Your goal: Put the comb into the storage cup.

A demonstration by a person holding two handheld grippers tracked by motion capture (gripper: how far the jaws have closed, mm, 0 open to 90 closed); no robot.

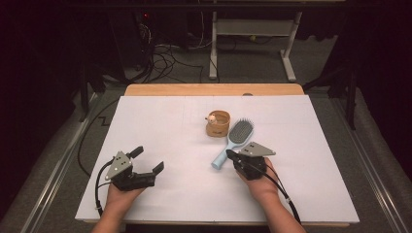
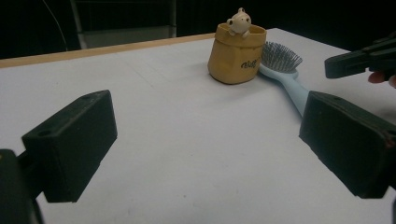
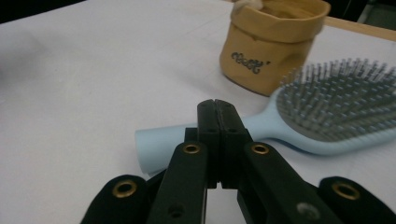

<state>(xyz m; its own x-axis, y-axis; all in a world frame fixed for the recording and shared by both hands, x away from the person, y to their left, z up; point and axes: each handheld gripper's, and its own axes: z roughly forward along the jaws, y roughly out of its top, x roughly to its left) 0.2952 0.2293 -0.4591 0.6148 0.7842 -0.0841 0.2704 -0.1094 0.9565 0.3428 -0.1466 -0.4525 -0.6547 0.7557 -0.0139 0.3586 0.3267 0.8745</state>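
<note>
Pale-blue hairbrush (image 1: 234,139) lies at frame centre beside the tan pot (image 1: 217,123); the right gripper (image 1: 232,156), jaws closed and empty, should be opened before its handle is approached, the left gripper (image 1: 147,160) being held wide open and empty.

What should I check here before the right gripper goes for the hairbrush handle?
1. Right gripper open enough to take the handle: not ok, jaws pressed together.
2. Hairbrush flat on the table, bristles up: ok.
3. Handle free of the pot: ok; the pot stands by the brush head.
4. Left gripper out of the way: ok, open and off to the side.
5. Right gripper lined up over the handle: ok.
</note>
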